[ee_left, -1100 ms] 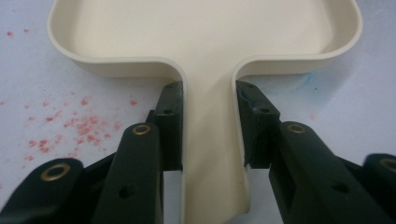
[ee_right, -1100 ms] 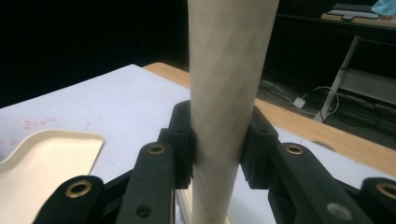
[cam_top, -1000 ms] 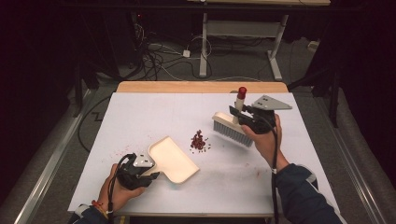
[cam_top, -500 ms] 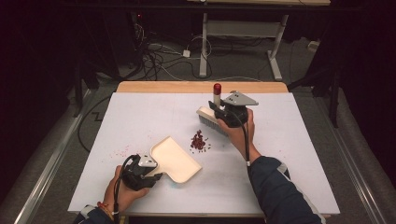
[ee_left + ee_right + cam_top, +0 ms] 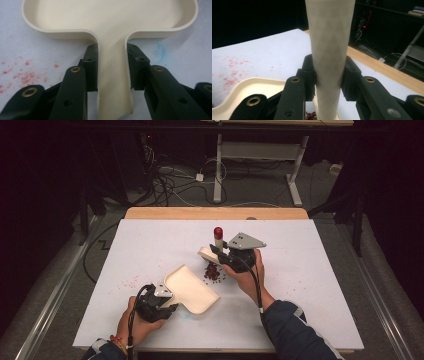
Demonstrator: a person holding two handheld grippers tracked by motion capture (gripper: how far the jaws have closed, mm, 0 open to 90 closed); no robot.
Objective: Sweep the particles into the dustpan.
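High view: right claw, clamped on the brush handle, holds the bristles at the crumbs' far side mid-bench. Left claw, clamped on the dustpan handle near the front edge, keeps its mouth just left of them.

words: I can't read any | numbers: none | labels: none on the things I see

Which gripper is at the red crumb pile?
The right gripper, holding the brush over the pile. The left gripper holds the dustpan by its handle, nearer the table's front edge.
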